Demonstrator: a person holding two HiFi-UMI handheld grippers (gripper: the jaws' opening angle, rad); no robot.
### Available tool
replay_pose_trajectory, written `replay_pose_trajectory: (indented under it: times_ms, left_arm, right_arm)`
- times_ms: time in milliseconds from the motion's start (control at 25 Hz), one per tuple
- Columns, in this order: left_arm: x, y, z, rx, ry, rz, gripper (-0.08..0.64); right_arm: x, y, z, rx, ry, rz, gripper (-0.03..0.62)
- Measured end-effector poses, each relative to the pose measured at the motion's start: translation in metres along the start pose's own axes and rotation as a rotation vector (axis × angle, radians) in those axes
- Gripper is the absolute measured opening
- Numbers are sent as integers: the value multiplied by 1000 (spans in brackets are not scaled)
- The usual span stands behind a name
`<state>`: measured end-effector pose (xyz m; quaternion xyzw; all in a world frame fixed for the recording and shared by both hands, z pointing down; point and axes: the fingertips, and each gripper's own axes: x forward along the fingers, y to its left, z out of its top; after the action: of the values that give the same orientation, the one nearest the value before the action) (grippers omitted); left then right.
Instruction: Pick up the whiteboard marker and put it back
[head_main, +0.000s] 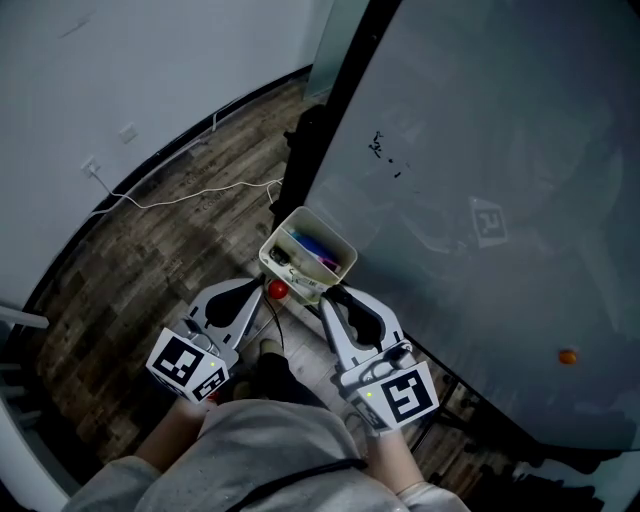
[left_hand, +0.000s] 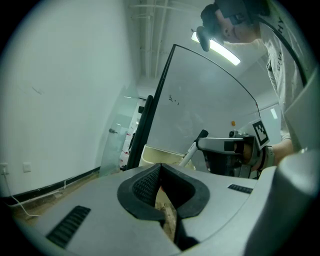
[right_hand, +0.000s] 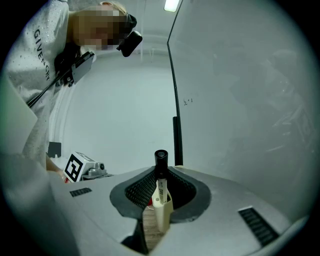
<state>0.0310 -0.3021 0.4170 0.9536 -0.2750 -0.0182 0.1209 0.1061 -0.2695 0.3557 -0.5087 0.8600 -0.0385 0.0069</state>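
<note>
The right gripper has its fingers clamped on the whiteboard marker. The marker stands upright with its black cap at twelve o'clock and its lower end behind a corner of the cream holder box. That box sits beside the whiteboard, at twelve o'clock from both grippers. The left gripper, at nine o'clock from the right one, has its fingers pressed together on nothing.

- Shirt: "GIVENCH…" in light letters, rest cut off.
- Marker: small print on barrel, illegible.
- Whiteboard: dark scribble, illegible.
</note>
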Motion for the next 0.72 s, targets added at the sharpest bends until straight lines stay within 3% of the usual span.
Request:
replay_pose_trajectory:
  times_ms: [720]
  left_arm:
    - [-3,-3,6,4,-20,2,15]
  right_arm:
    - [-9,-3,21,-42,21,-13,75]
